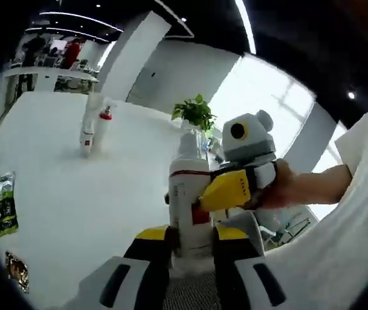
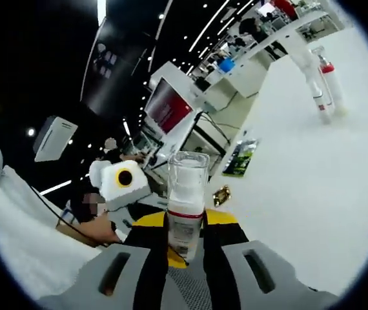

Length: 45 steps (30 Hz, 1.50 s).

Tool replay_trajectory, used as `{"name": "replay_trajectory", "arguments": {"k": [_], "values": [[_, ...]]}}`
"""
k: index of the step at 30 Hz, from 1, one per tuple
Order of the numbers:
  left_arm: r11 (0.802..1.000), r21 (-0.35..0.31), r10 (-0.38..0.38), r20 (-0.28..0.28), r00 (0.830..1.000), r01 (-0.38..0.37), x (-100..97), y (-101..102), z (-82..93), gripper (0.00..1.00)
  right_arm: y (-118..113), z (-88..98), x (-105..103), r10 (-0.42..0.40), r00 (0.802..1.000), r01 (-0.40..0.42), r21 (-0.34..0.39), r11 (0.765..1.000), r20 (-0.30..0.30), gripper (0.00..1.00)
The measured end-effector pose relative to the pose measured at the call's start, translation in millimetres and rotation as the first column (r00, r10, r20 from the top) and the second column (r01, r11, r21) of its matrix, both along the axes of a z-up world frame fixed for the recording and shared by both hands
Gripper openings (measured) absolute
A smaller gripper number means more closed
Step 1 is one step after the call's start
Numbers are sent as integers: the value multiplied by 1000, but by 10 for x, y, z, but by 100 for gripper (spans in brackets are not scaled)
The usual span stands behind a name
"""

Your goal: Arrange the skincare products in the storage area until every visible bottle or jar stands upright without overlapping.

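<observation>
In the left gripper view the right gripper (image 1: pixel 232 190), held by a hand (image 1: pixel 281 184), clamps the white bottle (image 1: pixel 189 194) from the side, while the left gripper (image 1: pixel 190 242) jaws also close on it above the counter (image 1: pixel 74 194). The right gripper view shows its clear cap (image 2: pixel 188 169) and red band, with 2 bottles (image 2: pixel 323 87) well apart across the counter.

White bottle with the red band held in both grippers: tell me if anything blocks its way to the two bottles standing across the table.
Nothing visible does. The white bottle with the red band has bare white table between it and the two standing bottles. A green packet lies off to the side, near the table edge.
</observation>
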<state>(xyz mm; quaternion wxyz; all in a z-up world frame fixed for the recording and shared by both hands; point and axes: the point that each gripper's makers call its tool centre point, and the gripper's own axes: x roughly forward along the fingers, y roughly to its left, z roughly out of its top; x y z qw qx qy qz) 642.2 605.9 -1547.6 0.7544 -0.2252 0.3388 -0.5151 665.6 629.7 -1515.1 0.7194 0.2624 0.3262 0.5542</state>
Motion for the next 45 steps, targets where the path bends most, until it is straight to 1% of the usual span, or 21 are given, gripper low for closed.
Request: {"name": "replay_trajectory", "arguments": {"k": [2,4,5,7,9,11,12,13,15,19,22,25,26,27,29,34,37,39,41,42,45], "values": [[995,-89,-42,-56,998,37,-65,-16,77,27,10,84,-65,60,998,-60,29,998,12,17],[982,-174,-100,-135,986,76,-144,-19,145,28,26,143,-116,98,995,-100,42,994,29,17],[971,-219,-136,-184,974,94,-197,-33,184,28,43,215,-165,131,990,-134,64,989,50,17],[951,-280,-186,-178,966,132,-252,-46,264,28,60,272,-199,147,987,-152,87,985,58,17],[936,-311,-228,-178,957,165,-321,-54,322,27,72,299,-244,174,984,-178,107,978,46,17],[929,-326,-245,-183,952,177,-350,-53,338,26,87,316,-276,198,979,-202,119,972,50,17],[917,-353,-271,-210,939,186,-397,-52,365,26,97,318,-297,217,975,-220,123,968,40,17],[913,-359,-279,-211,937,192,-408,-50,365,26,106,316,-303,226,974,-229,125,966,34,17],[911,-363,-287,-207,935,199,-421,-49,346,26,120,312,-331,256,966,-260,116,959,45,17],[906,-366,-299,-202,933,212,-447,-41,345,25,158,293,-332,291,956,-293,112,950,27,17],[903,-370,-299,-183,937,216,-438,-15,366,25,187,298,-321,311,950,-311,117,943,18,17],[904,-386,-270,-180,946,185,-338,20,393,25,236,275,-324,332,943,-333,99,938,29,17],[901,-397,-264,-186,947,173,-306,29,408,26,259,240,-345,352,936,-353,83,932,25,17],[895,-408,-266,-169,949,178,-275,46,440,25,266,221,-333,356,934,-357,72,931,35,17],[906,-378,-270,-170,948,190,-264,76,403,25,283,250,-301,350,936,-351,80,933,29,17],[914,-355,-266,-154,951,198,-207,112,419,24,293,253,-222,332,943,-332,98,938,15,18],[934,-298,-239,-117,964,196,-113,128,351,23,299,228,-149,307,951,-309,80,948,43,18],[946,-282,-202,-118,972,163,-14,136,304,23,289,182,-48,266,964,-267,68,961,25,18],[963,-246,-137,-115,984,105,110,142,227,22,281,116,59,212,977,-213,29,977,19,19],[966,-241,-131,-125,983,98,123,147,208,22,280,90,77,202,979,-202,11,979,13,19],[981,-191,-64,-107,992,43,238,161,114,22,306,1,191,137,990,-135,-66,989,37,21]]}}
